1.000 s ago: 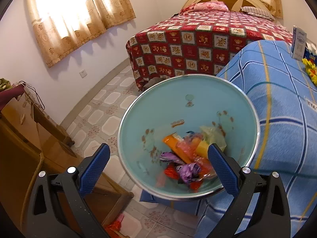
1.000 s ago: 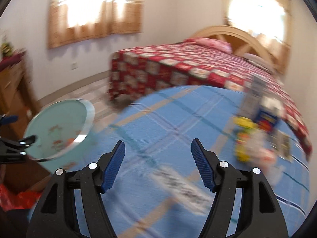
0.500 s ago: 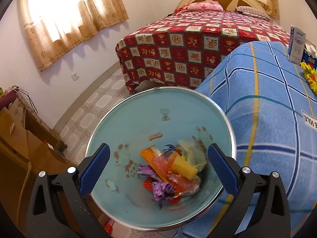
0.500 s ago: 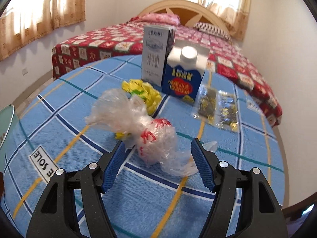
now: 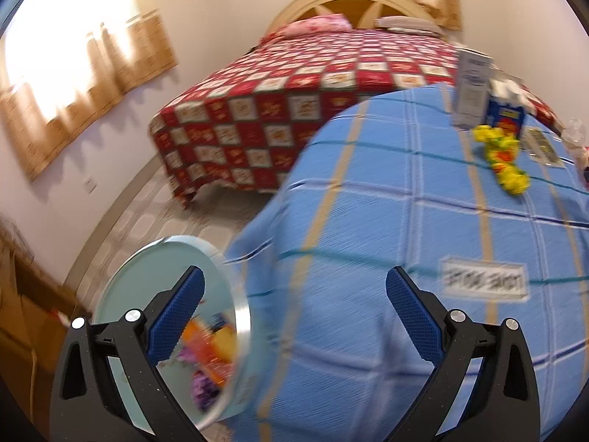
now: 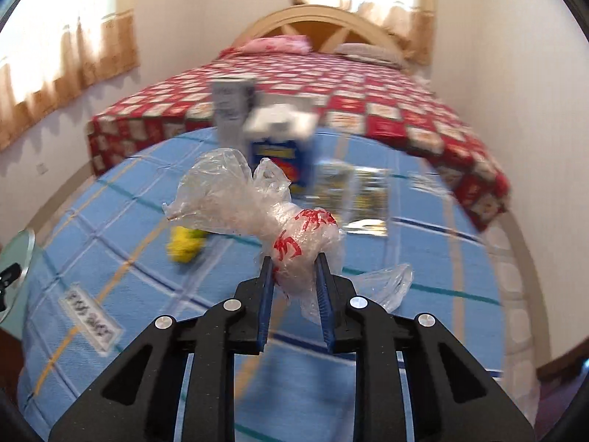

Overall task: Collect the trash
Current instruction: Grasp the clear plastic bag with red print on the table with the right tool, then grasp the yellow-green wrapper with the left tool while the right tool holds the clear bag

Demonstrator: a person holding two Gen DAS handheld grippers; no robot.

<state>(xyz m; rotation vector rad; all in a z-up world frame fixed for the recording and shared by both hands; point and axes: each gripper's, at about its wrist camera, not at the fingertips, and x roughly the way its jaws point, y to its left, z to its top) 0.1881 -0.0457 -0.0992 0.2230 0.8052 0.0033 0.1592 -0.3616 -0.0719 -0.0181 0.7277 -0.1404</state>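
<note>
- right gripper (image 6: 294, 269) clamped on the clear plastic bag (image 6: 257, 217), blue pads pinching its knotted red-printed bulb; loose tail trails off to the right, ruffled mouth fans up and left.
- bag looks lifted clear of the blue checked table (image 6: 129, 221), though blur makes contact hard to rule out. keep the squeeze on the bulb: film is slippery and light, a slack pinch would likely let it slide out.
- left gripper (image 5: 294, 309) jaws wide apart, holding nothing, hovering over the near edge of the table.
- trash bin (image 5: 121, 287) sits off the table's left edge, low beside it, rim facing up, coloured wrappers already inside. in the right view only a sliver of rim shows at far left.
- judgement: carry the bag left across the table, high enough that the tail does not drag, centre it over the rim, then release.
- further back near the far edge: yellow wrapper (image 6: 186, 245), foil sachets (image 6: 353, 191), blue carton (image 6: 281, 154), white carton (image 6: 232, 108). watch the sweep past these; still to be collected.
- beyond, red quilted bed (image 6: 368, 110).
</note>
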